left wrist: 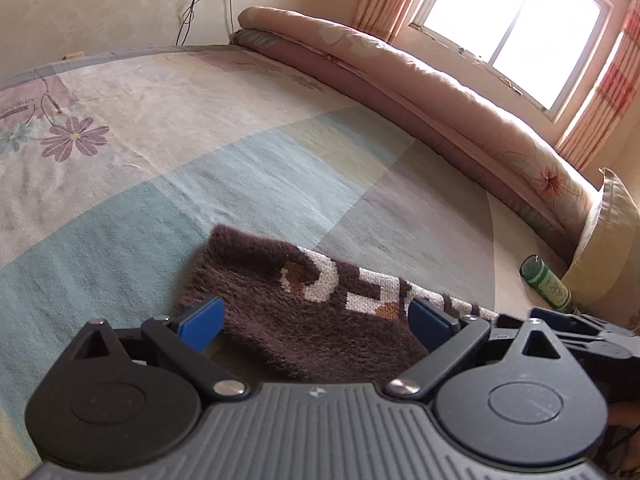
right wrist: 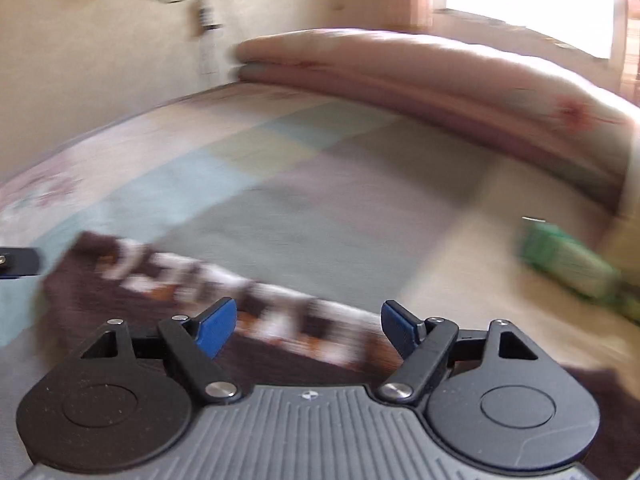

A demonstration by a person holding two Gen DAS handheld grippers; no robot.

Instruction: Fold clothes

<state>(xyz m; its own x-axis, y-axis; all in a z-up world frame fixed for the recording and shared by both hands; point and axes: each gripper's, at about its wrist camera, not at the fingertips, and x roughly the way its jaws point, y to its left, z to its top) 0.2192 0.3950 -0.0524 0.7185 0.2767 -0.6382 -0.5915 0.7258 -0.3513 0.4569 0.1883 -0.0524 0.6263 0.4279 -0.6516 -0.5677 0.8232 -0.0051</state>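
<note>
A brown fuzzy knitted garment point(left wrist: 256, 276) with a band of white and orange pattern lies on the patchwork bed sheet point(left wrist: 180, 168). My left gripper point(left wrist: 316, 322) hovers over its near part, open, blue pads point(left wrist: 202, 322) wide apart and pressing on nothing. The right wrist view is blurred. There the same garment point(right wrist: 104, 292) stretches from the left to under my right gripper point(right wrist: 308, 328), which is open with its blue pads point(right wrist: 216, 328) spread to either side of the patterned band. The garment's near edge is hidden under both gripper bodies.
A green bottle point(left wrist: 548, 286) point(right wrist: 572, 264) lies on the bed to the right of the garment, beside a pillow point(left wrist: 616, 232). A long folded quilt point(left wrist: 400, 68) runs along the far side under the window point(left wrist: 516, 20). Cables hang on the wall at the back left.
</note>
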